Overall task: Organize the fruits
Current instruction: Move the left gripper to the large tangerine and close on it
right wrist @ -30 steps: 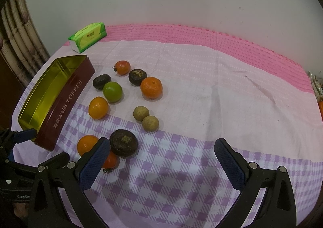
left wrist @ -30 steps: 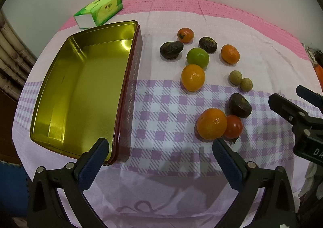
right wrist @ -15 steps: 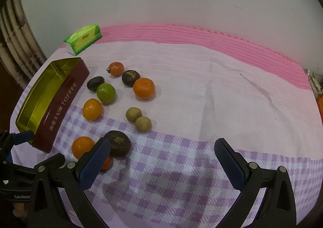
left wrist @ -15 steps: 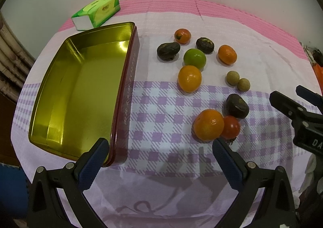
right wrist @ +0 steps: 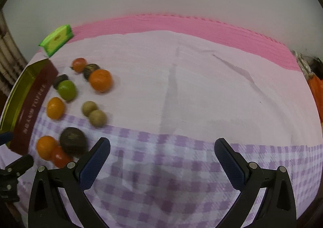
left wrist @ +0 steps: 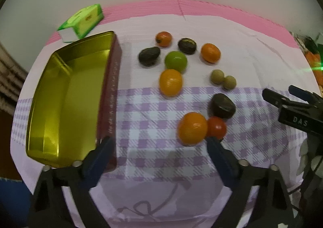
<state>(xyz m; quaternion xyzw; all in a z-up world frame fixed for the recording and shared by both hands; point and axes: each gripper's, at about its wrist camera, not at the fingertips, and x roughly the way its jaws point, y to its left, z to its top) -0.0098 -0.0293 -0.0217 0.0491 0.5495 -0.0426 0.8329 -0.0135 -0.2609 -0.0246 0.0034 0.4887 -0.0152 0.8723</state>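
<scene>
Several fruits lie loose on the checked cloth. Nearest my left gripper (left wrist: 159,144) are an orange (left wrist: 192,128), a red tomato (left wrist: 216,127) touching it, and a dark fruit (left wrist: 223,105). Farther back lie another orange (left wrist: 170,82), a green lime (left wrist: 175,61), two small tan fruits (left wrist: 217,76) and more dark and orange ones. An empty gold tin (left wrist: 66,96) with a dark red wall stands on the left. The left jaws are closing with nothing between them, just short of the orange. My right gripper (right wrist: 161,145) hangs open over bare cloth, to the right of the dark fruit (right wrist: 73,141).
A green tissue pack (left wrist: 84,21) lies behind the tin at the back left. The table's pink far edge meets a pale wall. Bare cloth (right wrist: 201,96) fills the right half. The right gripper's body (left wrist: 292,105) reaches in at the right of the left wrist view.
The left jaws have narrowed. The right gripper has shifted right and lower, so the fruits now sit farther left and larger in its view.
</scene>
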